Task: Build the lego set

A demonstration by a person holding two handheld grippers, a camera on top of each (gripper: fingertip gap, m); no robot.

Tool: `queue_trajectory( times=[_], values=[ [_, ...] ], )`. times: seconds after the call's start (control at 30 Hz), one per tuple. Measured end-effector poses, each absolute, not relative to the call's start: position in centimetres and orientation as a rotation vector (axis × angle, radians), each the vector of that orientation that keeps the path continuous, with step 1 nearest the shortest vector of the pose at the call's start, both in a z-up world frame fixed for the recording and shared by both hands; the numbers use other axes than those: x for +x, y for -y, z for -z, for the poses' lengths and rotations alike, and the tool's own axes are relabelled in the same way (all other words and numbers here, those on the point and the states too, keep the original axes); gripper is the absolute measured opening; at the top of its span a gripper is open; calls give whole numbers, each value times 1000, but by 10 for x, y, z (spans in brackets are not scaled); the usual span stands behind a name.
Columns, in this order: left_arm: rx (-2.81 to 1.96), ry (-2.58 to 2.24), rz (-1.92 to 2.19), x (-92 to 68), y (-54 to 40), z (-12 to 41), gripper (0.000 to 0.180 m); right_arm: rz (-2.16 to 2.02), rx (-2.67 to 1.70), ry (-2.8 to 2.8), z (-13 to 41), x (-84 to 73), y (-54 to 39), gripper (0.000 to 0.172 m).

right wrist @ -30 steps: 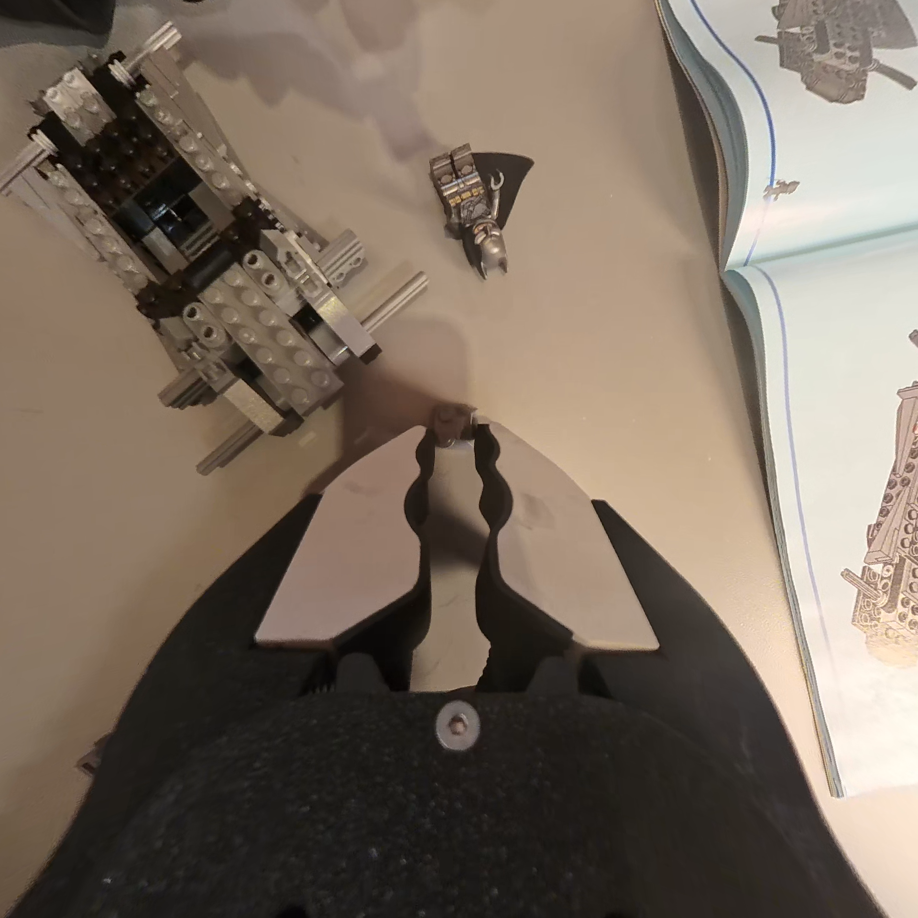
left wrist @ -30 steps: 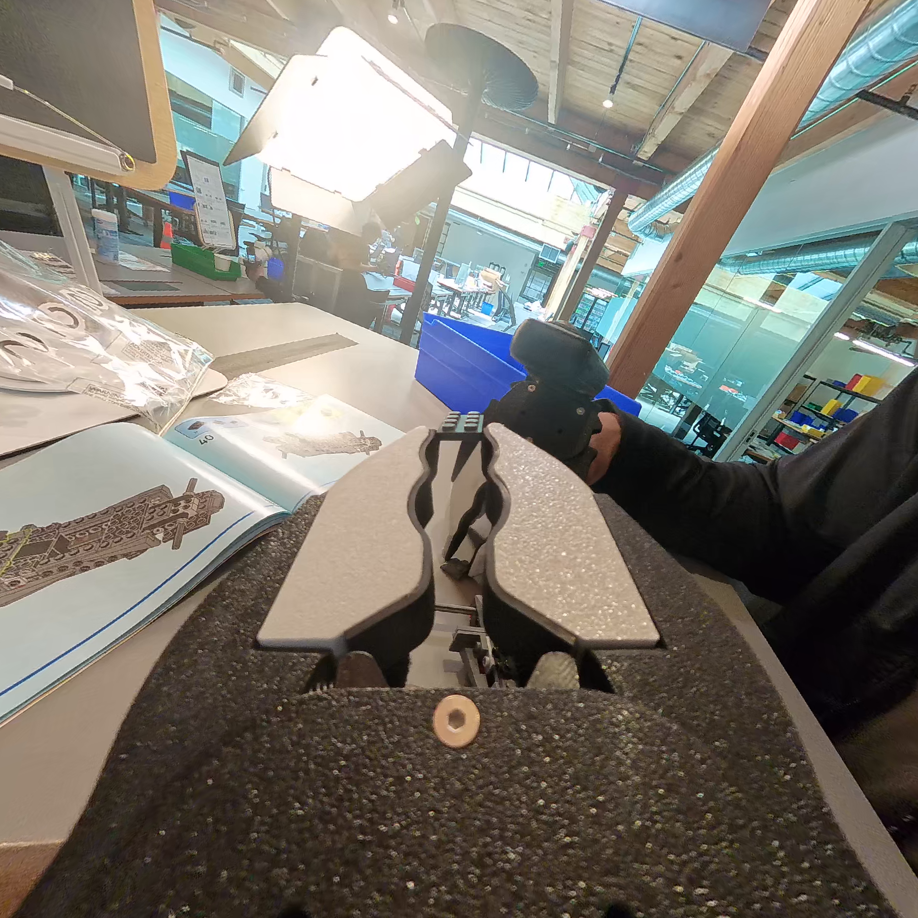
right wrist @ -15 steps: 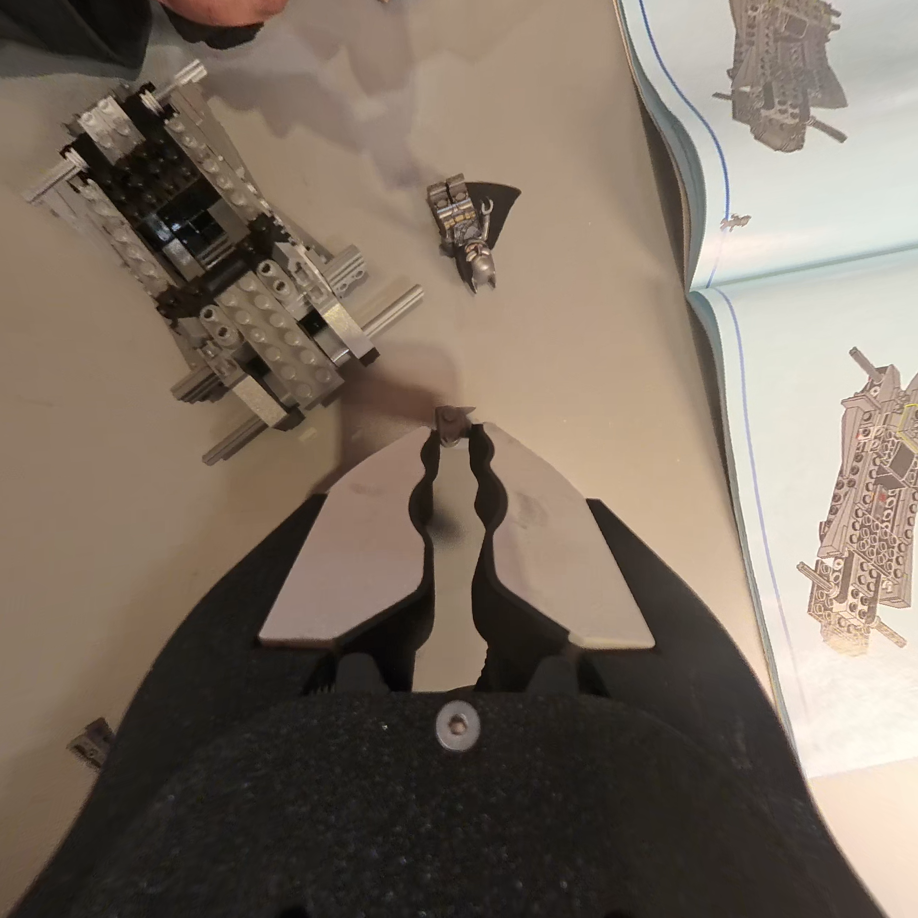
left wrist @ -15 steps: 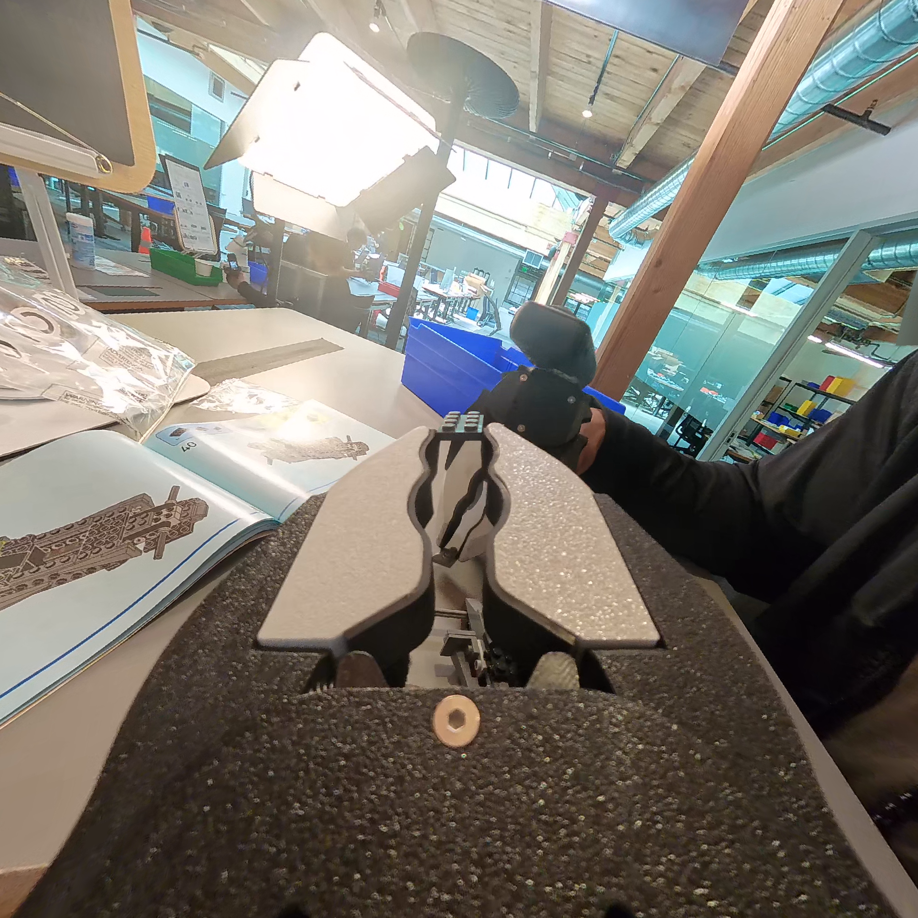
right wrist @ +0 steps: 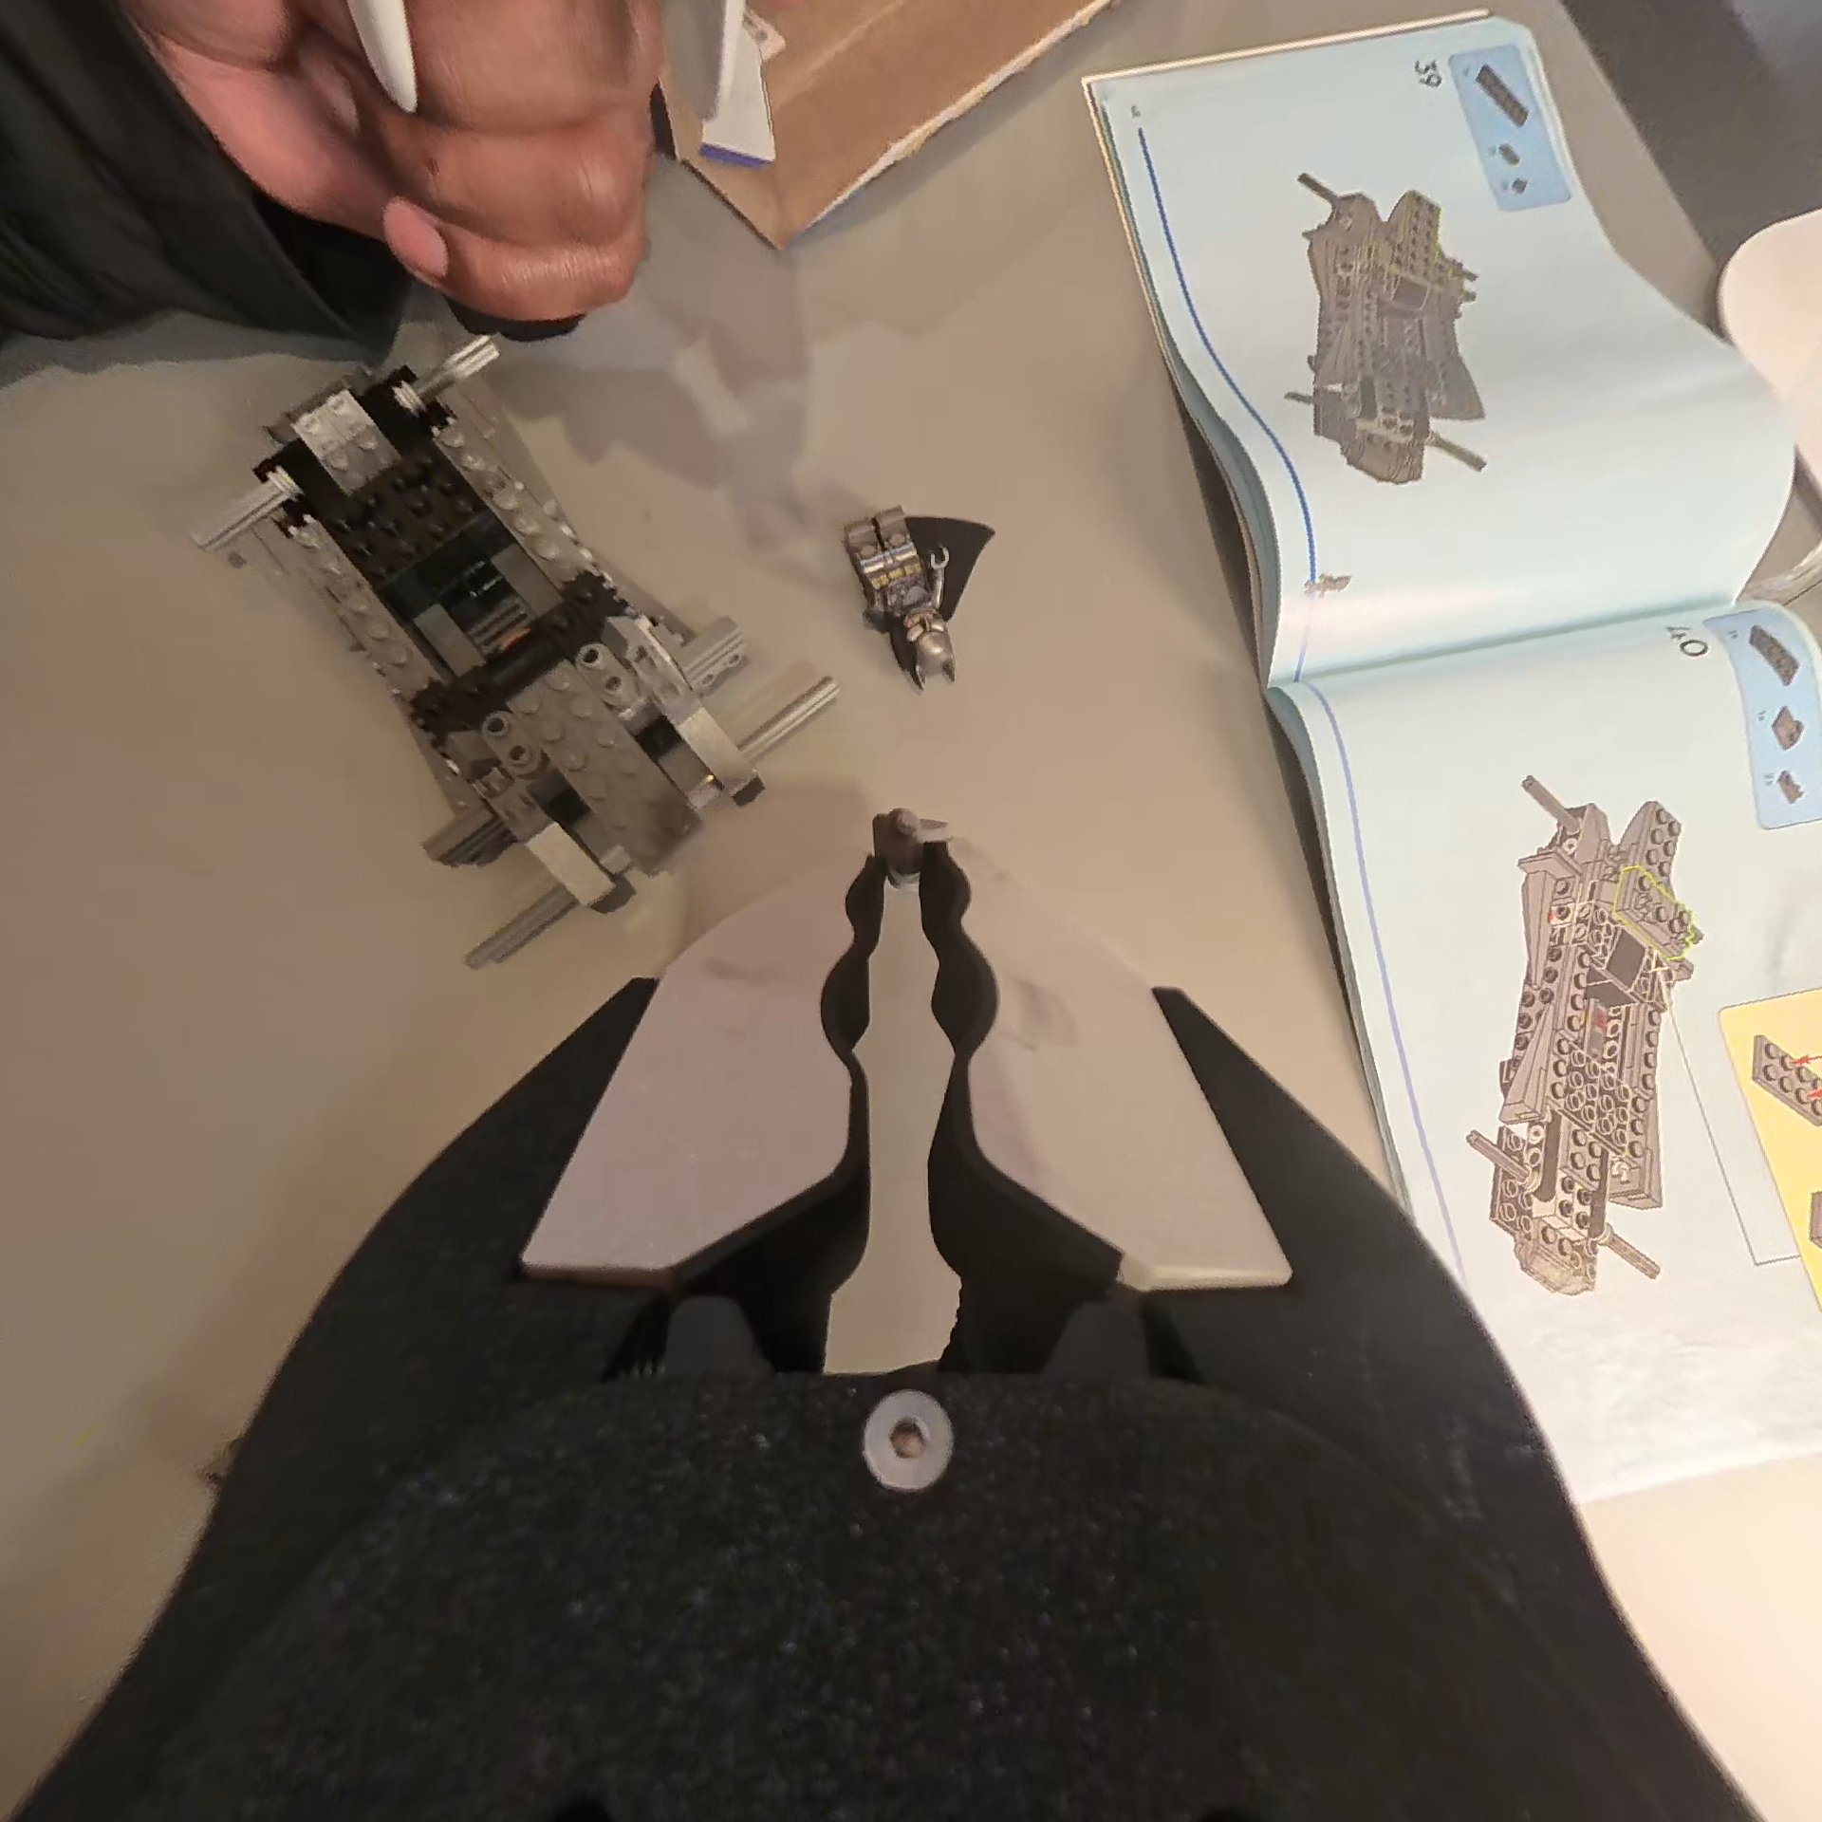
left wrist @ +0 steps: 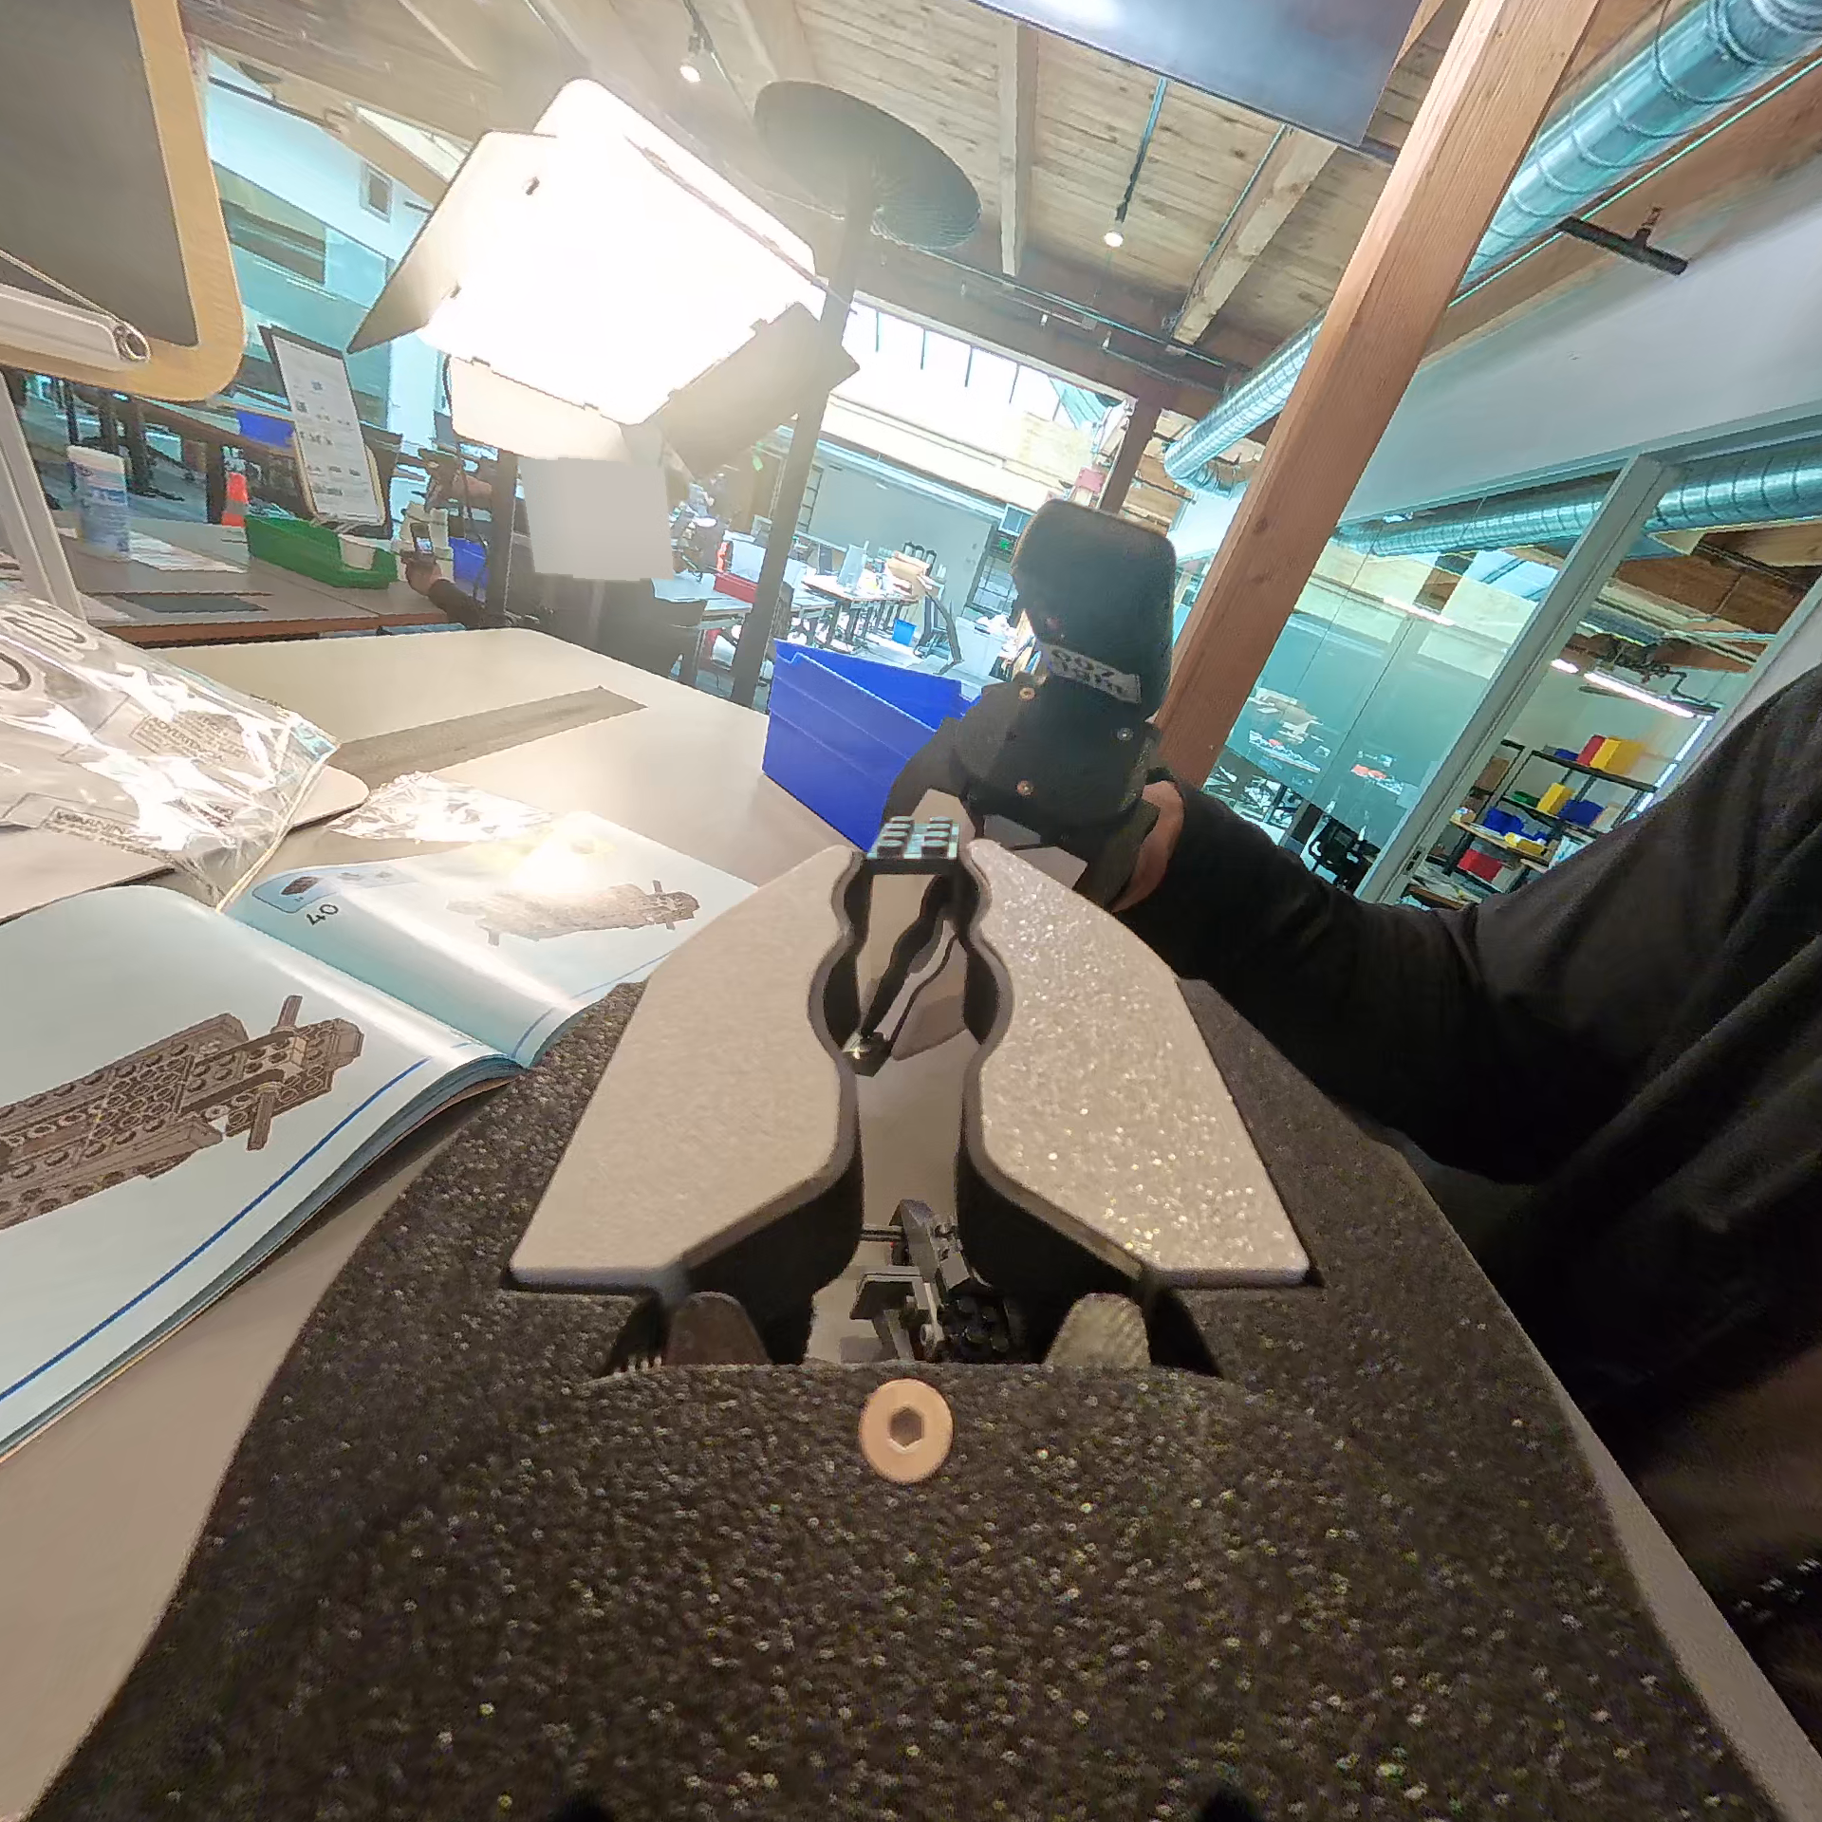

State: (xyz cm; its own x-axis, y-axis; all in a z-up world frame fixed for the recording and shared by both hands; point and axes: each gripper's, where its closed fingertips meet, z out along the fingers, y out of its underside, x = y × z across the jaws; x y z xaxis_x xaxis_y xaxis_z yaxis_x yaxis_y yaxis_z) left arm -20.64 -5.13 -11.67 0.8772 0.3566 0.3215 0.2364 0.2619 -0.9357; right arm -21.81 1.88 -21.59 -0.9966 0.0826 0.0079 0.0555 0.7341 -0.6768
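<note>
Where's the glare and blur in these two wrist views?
Left wrist view: the studio light panel blows out to white and throws glare on the open instruction booklet; wide-angle bending shows on the wooden post. Right wrist view: the hand is motion-blurred; soft shadows fall by the brick model.

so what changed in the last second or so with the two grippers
The right gripper narrowed its fingers onto a small grey brick piece at its tips; its view shifted, bringing a hand in above the grey brick model. The left gripper kept holding its dark studded plate. Minifigure and booklet stayed put.
</note>
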Motion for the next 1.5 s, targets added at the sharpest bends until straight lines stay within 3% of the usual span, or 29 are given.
queue_trajectory(
  times=[0.23,0.57,1.5],
  values=[
    [-1343,528,-65,-206,50,122,16,-1229,-79,2832,187,-217,-11,8],
    [-1374,432,-76,-194,39,121,17,-1494,94,2687,89,-197,24,7],
    [-1357,265,-261,-178,40,101,16,-1371,257,2754,96,-176,39,7]
  ],
)
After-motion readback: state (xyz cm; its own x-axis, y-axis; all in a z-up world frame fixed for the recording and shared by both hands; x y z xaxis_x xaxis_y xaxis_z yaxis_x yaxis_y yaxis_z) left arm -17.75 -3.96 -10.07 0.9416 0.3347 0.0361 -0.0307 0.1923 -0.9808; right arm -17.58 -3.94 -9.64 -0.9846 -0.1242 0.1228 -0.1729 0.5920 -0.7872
